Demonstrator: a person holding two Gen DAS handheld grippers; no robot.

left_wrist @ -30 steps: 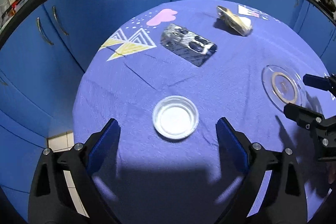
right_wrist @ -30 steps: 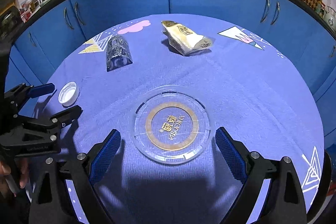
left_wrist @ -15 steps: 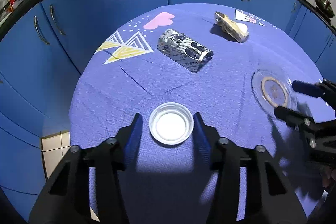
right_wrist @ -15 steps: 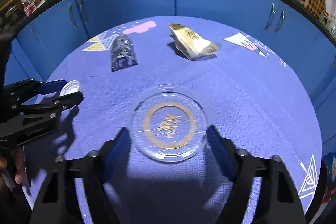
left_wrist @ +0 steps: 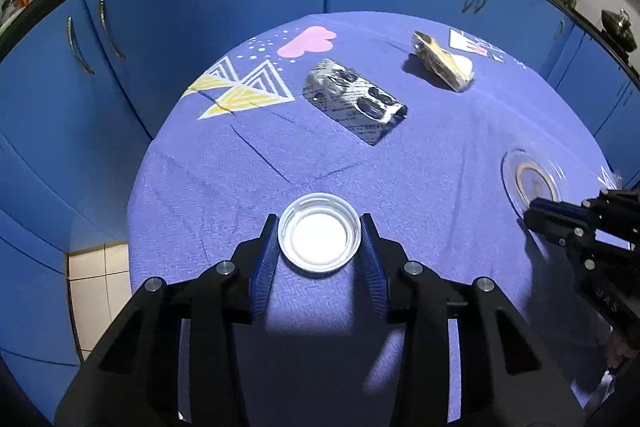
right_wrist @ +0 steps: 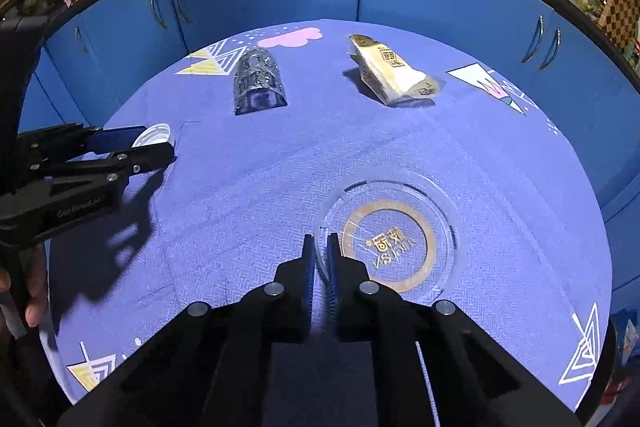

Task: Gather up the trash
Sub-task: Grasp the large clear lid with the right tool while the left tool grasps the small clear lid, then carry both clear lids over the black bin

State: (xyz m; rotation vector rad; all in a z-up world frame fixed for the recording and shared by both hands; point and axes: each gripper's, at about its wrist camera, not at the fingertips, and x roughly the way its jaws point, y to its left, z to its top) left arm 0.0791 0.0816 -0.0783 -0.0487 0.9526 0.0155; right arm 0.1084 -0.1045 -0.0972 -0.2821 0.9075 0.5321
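Both grippers pinch trash near the table's front edge.
Left gripper (left_wrist: 319, 241) clamps the white cap (left_wrist: 319, 244); right gripper (right_wrist: 320, 259), nearly closed, nips the clear lid's (right_wrist: 390, 237) thin rim, which may slip.

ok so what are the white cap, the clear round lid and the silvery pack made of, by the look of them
White cap: likely matte opaque plastic; a thin moulded rim around a recessed centre.
Clear round lid: probably thin glossy transparent plastic; the cloth weave shows through, with a printed gold ring.
Silvery pack: looks like metallic foil, perhaps a blister strip; shiny, with dark oval pockets and fine print. Its backing cannot be told.
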